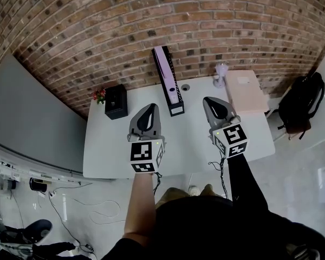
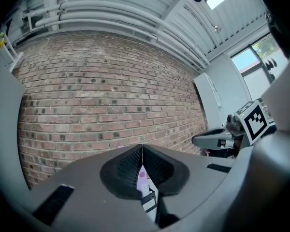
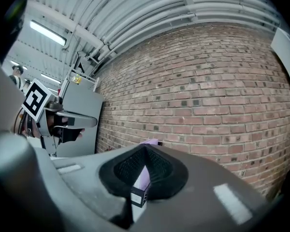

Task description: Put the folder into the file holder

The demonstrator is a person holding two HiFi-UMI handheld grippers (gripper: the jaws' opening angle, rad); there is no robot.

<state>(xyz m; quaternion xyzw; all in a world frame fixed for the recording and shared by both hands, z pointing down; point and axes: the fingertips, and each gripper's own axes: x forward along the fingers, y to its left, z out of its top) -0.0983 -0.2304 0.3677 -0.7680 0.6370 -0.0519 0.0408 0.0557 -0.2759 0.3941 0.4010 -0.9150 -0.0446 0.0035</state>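
Left hand-held gripper (image 1: 149, 110), right hand-held gripper (image 1: 211, 102), lilac folder (image 1: 166, 69) upright in file holder (image 1: 176, 111)

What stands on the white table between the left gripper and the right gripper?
In the head view, the near end of the black file holder, with a lilac folder in it.

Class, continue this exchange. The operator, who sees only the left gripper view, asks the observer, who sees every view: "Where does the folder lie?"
Observer: The pale folder lies flat at the table's far right corner.
Operator: What stands left of the file holder?
Observer: A black box, with red flowers beside it.
Operator: Is the right gripper holding anything?
Observer: No; it is shut, with nothing between its jaws.
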